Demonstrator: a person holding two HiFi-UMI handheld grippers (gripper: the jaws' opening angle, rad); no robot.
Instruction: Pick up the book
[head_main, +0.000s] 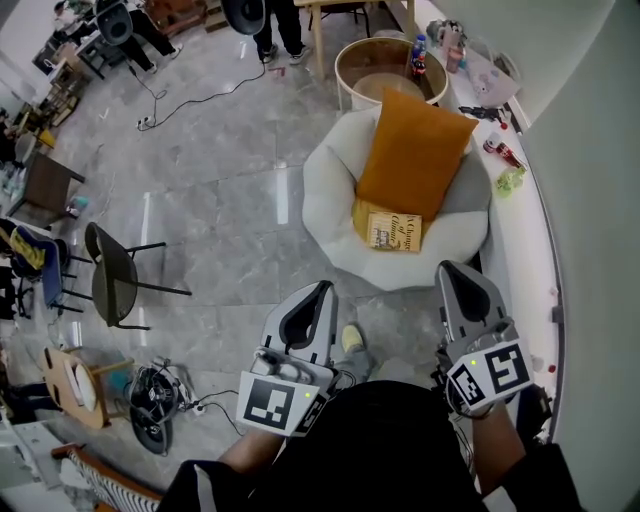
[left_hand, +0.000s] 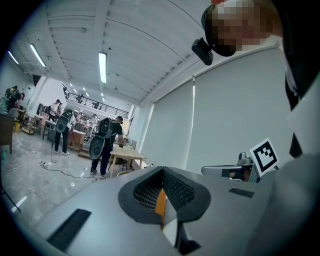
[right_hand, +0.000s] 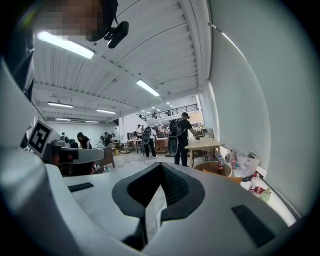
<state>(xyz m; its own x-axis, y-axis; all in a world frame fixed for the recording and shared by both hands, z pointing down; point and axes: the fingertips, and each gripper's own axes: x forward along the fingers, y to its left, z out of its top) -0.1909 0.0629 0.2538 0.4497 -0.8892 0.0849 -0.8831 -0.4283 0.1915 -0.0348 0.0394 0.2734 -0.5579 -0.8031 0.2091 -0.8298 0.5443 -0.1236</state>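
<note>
Two grey handheld grippers, left (head_main: 324, 288) and right (head_main: 451, 268), jaws closed on nothing, near the white round chair's (head_main: 330, 190) front edge; yellow paperback book (head_main: 393, 230) on its seat, open grey marble floor (head_main: 230, 200) leftward.

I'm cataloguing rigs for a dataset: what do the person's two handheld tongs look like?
The left tongs and right tongs are pale grey wedge-shaped shells lined with black ribbed pads. Each carries a white cube with black square markers: left cube, right cube. The person wears a black top.
</note>
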